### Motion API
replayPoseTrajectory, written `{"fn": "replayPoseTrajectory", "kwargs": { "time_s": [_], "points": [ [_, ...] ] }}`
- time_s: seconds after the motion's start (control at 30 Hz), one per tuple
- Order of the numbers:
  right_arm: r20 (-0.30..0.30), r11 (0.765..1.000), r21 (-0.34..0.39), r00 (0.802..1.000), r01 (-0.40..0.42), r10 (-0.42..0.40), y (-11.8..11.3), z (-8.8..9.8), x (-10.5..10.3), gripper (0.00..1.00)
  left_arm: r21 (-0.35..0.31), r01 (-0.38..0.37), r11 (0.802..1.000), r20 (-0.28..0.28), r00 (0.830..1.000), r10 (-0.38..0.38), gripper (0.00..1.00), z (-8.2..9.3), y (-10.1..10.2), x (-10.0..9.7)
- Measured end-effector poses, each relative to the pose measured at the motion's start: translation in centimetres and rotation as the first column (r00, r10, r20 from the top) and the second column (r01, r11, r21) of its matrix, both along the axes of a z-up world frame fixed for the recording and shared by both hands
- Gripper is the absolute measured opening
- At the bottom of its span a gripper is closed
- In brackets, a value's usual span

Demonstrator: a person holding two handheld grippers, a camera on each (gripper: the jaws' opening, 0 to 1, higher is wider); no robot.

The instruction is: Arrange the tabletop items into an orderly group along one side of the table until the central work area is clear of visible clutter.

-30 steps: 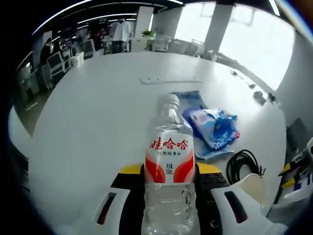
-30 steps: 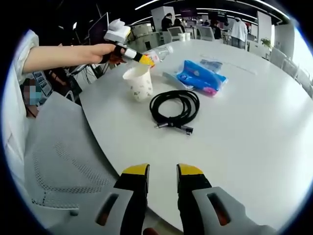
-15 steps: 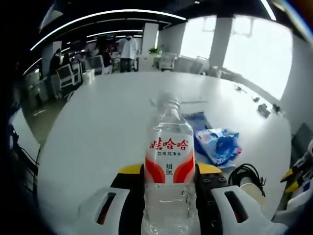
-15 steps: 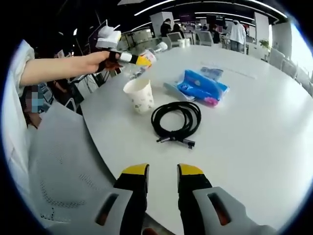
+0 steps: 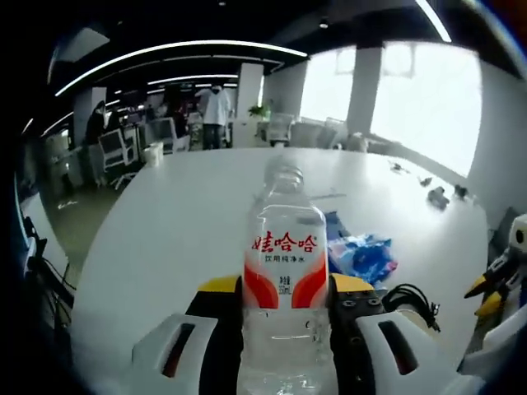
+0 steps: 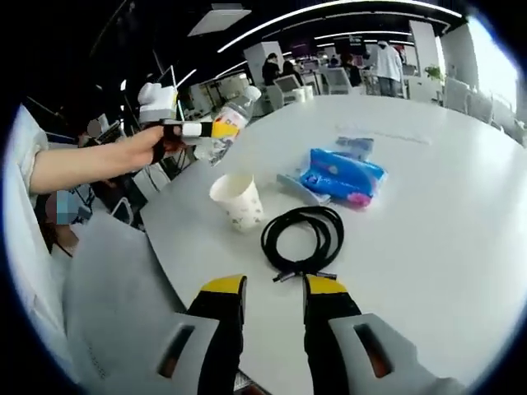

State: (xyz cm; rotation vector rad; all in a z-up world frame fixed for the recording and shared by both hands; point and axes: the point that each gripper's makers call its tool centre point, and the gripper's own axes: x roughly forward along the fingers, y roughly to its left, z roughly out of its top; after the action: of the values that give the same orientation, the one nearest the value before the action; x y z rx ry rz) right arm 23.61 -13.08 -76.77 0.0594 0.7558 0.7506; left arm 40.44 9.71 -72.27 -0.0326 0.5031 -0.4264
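One hand-held gripper point(image 5: 284, 290) raised, gripping bottle point(image 5: 284, 271)

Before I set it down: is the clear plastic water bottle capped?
Cannot tell. The clear plastic water bottle, gripped by the left gripper, has a blurred, pale top.

The base of the clear plastic water bottle with the red-and-white label point(image 5: 285, 271) runs off the bottom edge of my left gripper view, and its body hides my fingertips clamped on it. Behind it, part of the blue plastic packet point(image 5: 362, 257) and most of the coiled black cable point(image 5: 409, 298) are covered. The small grey objects point(image 5: 438, 196) far across the white table point(image 5: 181, 222) are too small for me to identify.
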Motion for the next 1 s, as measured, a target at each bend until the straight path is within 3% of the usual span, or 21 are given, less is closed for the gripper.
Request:
{"fn": "replayPoseTrajectory", "kwargs": {
  "time_s": [0.13, 0.3, 0.5, 0.67, 0.77, 0.9, 1.0],
  "points": [
    [0.020, 0.998, 0.057, 1.000, 0.012, -0.013, 0.8, 1.5, 1.0, 0.26, -0.012, -0.003, 1.000, 0.028, 1.000, 0.003, 0.36, 0.7, 0.0, -0.4],
    [0.039, 0.975, 0.214, 0.997, 0.051, -0.060, 2.6, 4.4, 3.2, 0.28, -0.018, 0.003, 1.000, 0.064, 0.998, -0.002, 0.36, 1.4, -0.2, -0.8],
    [0.076, 0.957, 0.288, 0.996, 0.019, -0.043, 5.0, 7.1, 6.1, 0.31, -0.023, 0.026, 0.999, 0.084, 0.996, -0.024, 0.36, 1.8, -0.6, -1.4],
    [0.087, 0.911, 0.412, 0.995, 0.005, -0.045, 8.3, 10.6, 9.3, 0.33, -0.033, 0.044, 0.999, 0.093, 0.995, -0.040, 0.36, 2.1, -1.0, -1.8],
    [0.103, 0.901, 0.433, 0.994, -0.026, -0.021, 10.0, 11.9, 10.4, 0.35, -0.040, 0.051, 0.998, 0.098, 0.994, -0.047, 0.36, 2.3, -1.2, -2.0],
    [0.114, 0.905, 0.418, 0.993, -0.080, 0.036, 12.1, 12.3, 11.1, 0.38, -0.038, 0.049, 0.998, 0.105, 0.993, -0.044, 0.36, 2.3, -1.1, -2.3],
    [0.104, 0.890, 0.448, 0.994, -0.082, 0.039, 13.1, 12.8, 11.8, 0.40, -0.046, 0.057, 0.997, 0.112, 0.992, -0.051, 0.36, 2.4, -1.4, -2.8]
  ]
}}
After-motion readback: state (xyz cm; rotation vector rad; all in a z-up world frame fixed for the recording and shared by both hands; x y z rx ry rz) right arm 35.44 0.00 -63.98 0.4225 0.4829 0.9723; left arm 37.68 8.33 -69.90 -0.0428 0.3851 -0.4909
